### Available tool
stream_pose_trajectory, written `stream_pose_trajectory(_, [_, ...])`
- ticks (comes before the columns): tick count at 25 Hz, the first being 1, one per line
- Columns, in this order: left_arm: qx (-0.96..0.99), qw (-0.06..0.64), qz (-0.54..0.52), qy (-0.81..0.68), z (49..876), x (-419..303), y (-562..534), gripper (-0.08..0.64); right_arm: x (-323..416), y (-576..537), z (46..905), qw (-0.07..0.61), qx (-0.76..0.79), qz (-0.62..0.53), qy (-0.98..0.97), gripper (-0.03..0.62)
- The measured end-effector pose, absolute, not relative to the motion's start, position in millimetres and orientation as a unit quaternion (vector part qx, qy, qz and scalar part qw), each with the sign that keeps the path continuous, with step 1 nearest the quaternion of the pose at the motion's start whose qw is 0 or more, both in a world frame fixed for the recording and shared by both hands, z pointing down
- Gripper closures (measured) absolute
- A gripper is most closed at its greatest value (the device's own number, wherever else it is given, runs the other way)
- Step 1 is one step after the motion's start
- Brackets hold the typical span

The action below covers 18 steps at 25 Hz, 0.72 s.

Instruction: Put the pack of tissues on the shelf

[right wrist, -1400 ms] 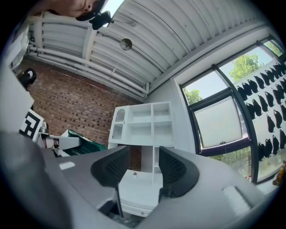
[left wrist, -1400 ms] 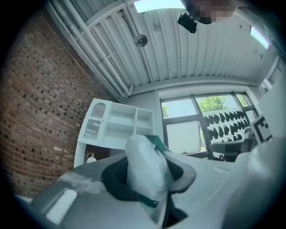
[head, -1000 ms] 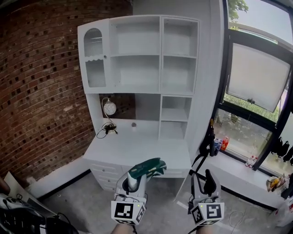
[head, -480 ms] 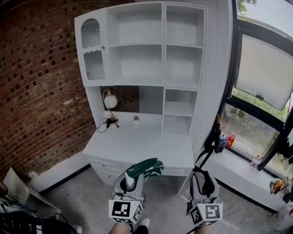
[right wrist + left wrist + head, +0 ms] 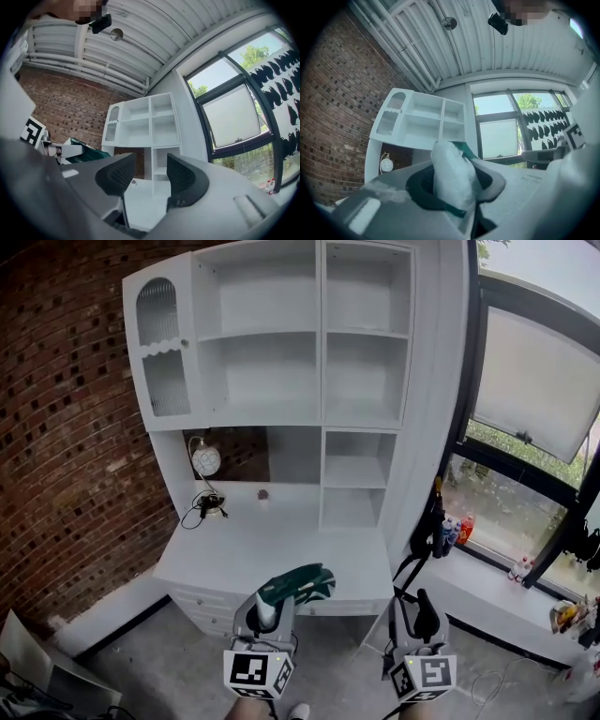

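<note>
Green and white, the pack of tissues is pinched in the jaws of our left gripper. Its free end sticks out to the right, and in the head view it lies over the front edge of the desk top. In the left gripper view we see both dark pads pressing on the pack's pale wrapped side, with a green edge showing behind it. The pack is in the air, well apart from the white shelf unit ahead of us, and not yet on any of its boards.

Our right gripper is just beside the left one, at about the same height. Its jaws stand spread with nothing between them. Through the gap, in the right gripper view, we see the desk top and the narrow lower compartments of the shelf unit.

The shelf unit rises from the back of the desk. It has an arched glazed door at the upper left, wide compartments in the middle and narrower ones on the right. In the recess beneath stands a round white object on a curved stand, with a tangle of black cable on the desk just in front of it. Drawers sit under the desk. A red brick wall fills the left, and a dark-framed window the right, with small bottles on its sill.
</note>
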<state>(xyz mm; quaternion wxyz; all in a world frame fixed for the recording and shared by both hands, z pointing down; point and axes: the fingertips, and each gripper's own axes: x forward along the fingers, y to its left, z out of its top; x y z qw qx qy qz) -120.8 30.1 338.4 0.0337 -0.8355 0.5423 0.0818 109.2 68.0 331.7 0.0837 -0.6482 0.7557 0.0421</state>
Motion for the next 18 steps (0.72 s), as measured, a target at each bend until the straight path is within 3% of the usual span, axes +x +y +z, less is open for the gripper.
stream_pose_trajectory(18, [-0.859, 0.047, 0.096, 0.5, 319, -130, -89, 0.446, 91, -28, 316, 0.083, -0.675, 0.062, 0.73, 0.4])
